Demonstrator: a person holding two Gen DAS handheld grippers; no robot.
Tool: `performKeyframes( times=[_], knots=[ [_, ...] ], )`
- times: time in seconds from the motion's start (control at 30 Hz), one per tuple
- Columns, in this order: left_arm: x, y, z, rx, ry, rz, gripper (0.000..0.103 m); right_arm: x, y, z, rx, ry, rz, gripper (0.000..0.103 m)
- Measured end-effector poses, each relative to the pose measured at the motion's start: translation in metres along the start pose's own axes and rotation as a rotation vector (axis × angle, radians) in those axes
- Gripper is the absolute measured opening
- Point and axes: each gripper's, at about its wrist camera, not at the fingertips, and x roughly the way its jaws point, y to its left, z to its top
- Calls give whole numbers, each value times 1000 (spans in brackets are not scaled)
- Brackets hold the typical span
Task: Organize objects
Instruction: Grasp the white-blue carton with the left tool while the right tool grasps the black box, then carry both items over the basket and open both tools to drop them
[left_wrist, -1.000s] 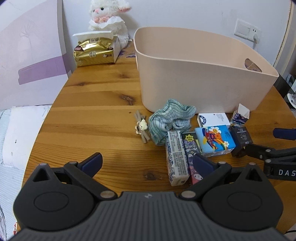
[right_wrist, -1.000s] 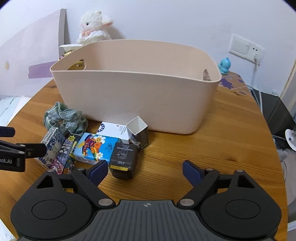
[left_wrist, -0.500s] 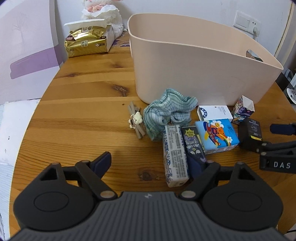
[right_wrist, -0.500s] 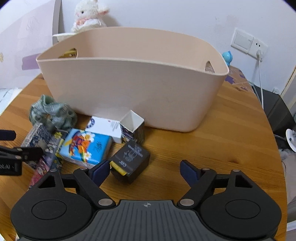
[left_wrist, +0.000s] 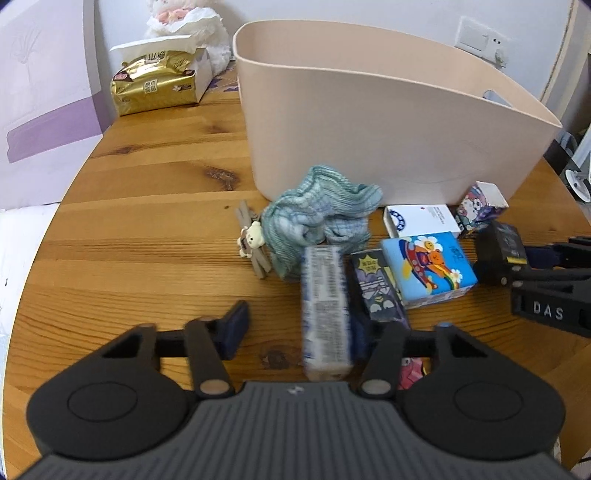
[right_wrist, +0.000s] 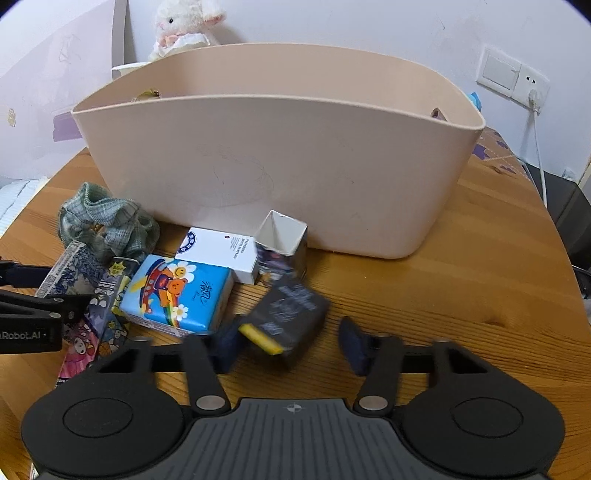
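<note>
A beige bin (left_wrist: 388, 122) (right_wrist: 280, 162) stands on the round wooden table (left_wrist: 140, 206). In front of it lie a green cloth (left_wrist: 317, 218), a small bear clip (left_wrist: 253, 240), a long blue-white box (left_wrist: 323, 306), a dark comic box (left_wrist: 376, 291), a blue tissue pack (left_wrist: 428, 269) (right_wrist: 177, 295), a white box (right_wrist: 221, 251) and an open carton (right_wrist: 282, 243). My left gripper (left_wrist: 299, 328) is open, its fingers on either side of the long blue-white box. My right gripper (right_wrist: 288, 347) is open around a black box (right_wrist: 288, 317).
A gold tissue pack (left_wrist: 155, 85) and a white plush lamb (right_wrist: 181, 26) sit at the back left of the table. A wall socket with a cable (right_wrist: 532, 96) is at the right. A white and purple board (left_wrist: 40, 96) stands at the left.
Both grippers have moved forward and lower. The left now straddles the long blue-white box and has narrowed. The right now straddles the black box, which has tilted.
</note>
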Motion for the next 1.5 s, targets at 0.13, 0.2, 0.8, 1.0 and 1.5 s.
performKeyframes(
  times=[0.13, 0.2, 0.8, 1.0, 1.5],
  knots=[
    [-4, -2, -2, 28, 4, -18, 24, -4, -4, -6, 15, -5, 3, 29],
    [-7, -3, -5, 45, 1, -12, 23, -8, -7, -12, 28, -7, -1, 29],
    [-93, -5, 43, 133, -247, -23, 23, -92, -49, 43, 62, -247, -28, 29],
    [-90, -11, 92, 112, -286, -52, 23, -92, -63, 80, 114, -298, -25, 29],
    [12, -18, 152, 39, -84, 51, 23, -8, -52, 122, 107, -136, -71, 29]
  ],
)
